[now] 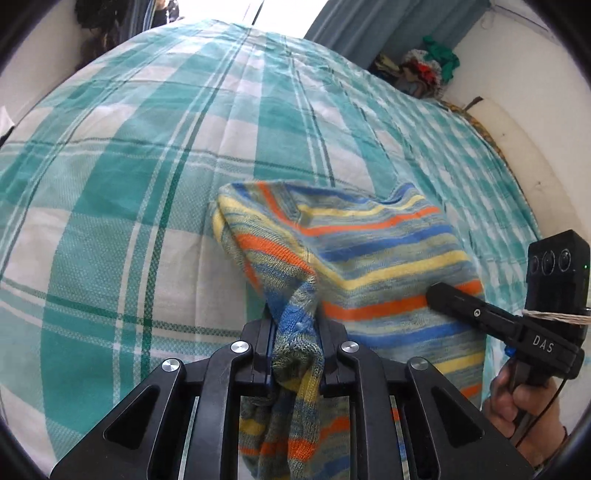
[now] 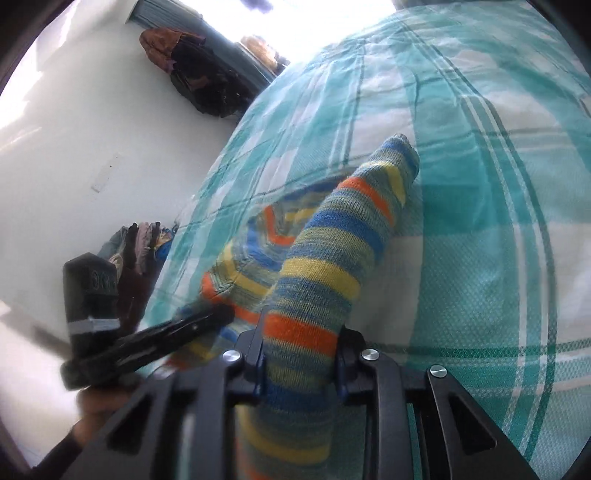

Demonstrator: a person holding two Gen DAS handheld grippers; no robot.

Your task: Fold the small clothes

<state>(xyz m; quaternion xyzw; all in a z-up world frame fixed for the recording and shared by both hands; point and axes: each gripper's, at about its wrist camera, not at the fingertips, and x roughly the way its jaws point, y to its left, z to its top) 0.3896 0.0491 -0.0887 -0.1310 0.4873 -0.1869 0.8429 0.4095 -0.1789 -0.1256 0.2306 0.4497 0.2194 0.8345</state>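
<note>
A small striped knit sweater (image 1: pixel 376 254) in blue, yellow, orange and grey-green lies on the teal-and-white checked bedcover (image 1: pixel 147 177). My left gripper (image 1: pixel 295 332) is shut on a bunched part of the sweater near its edge. My right gripper (image 2: pixel 301 354) is shut on a sleeve of the sweater (image 2: pixel 332 258), which stretches away from it over the bedcover (image 2: pixel 480 221). The right gripper also shows in the left wrist view (image 1: pixel 436 291), pressed against the sweater's right side. The left gripper shows blurred at the lower left of the right wrist view (image 2: pixel 218 314).
A pile of coloured clothes (image 1: pixel 424 70) lies at the far right corner of the bed by the white wall. Dark clothes (image 2: pixel 199 85) hang on the wall, and more garments (image 2: pixel 136 251) are heaped beside the bed. A teal curtain (image 1: pixel 369 29) hangs behind the bed.
</note>
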